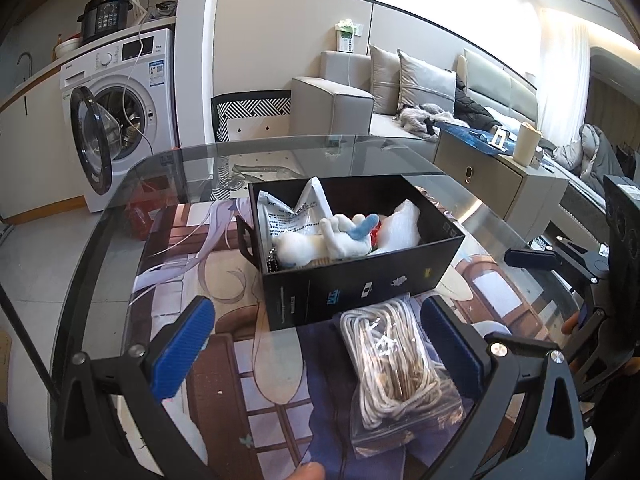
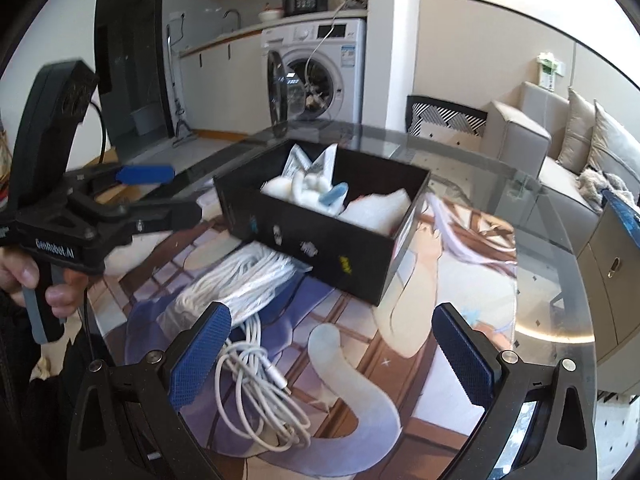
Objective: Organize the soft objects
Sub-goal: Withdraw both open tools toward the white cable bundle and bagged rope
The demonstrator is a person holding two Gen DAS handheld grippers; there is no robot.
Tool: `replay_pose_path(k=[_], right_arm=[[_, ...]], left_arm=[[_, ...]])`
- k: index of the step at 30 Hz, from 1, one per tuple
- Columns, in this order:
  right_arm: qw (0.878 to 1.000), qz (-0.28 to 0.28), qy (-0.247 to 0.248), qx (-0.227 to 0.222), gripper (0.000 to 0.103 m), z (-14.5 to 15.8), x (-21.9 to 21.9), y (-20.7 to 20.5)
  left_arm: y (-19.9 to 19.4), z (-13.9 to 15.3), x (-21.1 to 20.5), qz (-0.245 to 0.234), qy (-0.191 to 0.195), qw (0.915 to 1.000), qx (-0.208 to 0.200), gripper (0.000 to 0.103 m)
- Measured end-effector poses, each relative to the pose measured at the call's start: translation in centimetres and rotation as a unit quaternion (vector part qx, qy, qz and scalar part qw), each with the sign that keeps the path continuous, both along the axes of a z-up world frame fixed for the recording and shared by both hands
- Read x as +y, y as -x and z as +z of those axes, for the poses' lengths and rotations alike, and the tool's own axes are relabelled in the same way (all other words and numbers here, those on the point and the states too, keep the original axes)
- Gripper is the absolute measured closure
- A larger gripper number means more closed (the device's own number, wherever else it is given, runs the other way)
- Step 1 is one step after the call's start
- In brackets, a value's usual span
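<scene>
A black box (image 1: 360, 280) stands on the glass table and holds a white plush toy (image 1: 320, 240) with a blue part, a white foil pouch (image 1: 292, 212) and white soft material (image 1: 404, 220). A clear zip bag of white rope (image 1: 396, 364) lies just in front of the box, between the pads of my open left gripper (image 1: 320, 348). My open, empty right gripper (image 2: 332, 356) hovers over the table; a loose white cable (image 2: 256, 392) lies by its left pad. The box (image 2: 320, 216), the rope bag (image 2: 244, 280) and the left gripper (image 2: 160, 188) also show in the right wrist view.
The round glass table (image 1: 120, 208) covers an anime-print mat (image 2: 460, 240). A washing machine (image 1: 120, 108) with its door open stands behind, a grey sofa (image 1: 360, 96) and a low cabinet (image 1: 492, 172) to the right. The right gripper (image 1: 568, 260) shows at the right edge.
</scene>
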State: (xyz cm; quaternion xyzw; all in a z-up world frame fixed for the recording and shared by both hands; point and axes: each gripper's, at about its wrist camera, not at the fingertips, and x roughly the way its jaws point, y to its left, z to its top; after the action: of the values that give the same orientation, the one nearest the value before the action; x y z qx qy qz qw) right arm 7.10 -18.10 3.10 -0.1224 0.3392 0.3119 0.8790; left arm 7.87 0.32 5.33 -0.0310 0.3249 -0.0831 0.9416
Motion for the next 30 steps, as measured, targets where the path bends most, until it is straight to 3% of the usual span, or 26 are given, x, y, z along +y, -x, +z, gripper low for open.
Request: replay_pose_path(k=[8,19,30], right_arm=[[0.997,0.061,0.037,0.005,0.001,-1.3,1.5,1.5],[0.994,0.076,0.069,0.033,0.001,-3.6,2.2,1.2],[0.995,0.054,0.071,0.047,0.001,-5.0,2.9,0.2]], left_arm=[[0.0,-0.1,0.8,0.006,0.01,0.9999,0.006,0.0],[-0.3,-0.5,0.9,0.008,0.006,0.9999,0.013,0.0],[-0.5,-0.8,0.7,0.008,0.006,0.9998,0.018,0.0]])
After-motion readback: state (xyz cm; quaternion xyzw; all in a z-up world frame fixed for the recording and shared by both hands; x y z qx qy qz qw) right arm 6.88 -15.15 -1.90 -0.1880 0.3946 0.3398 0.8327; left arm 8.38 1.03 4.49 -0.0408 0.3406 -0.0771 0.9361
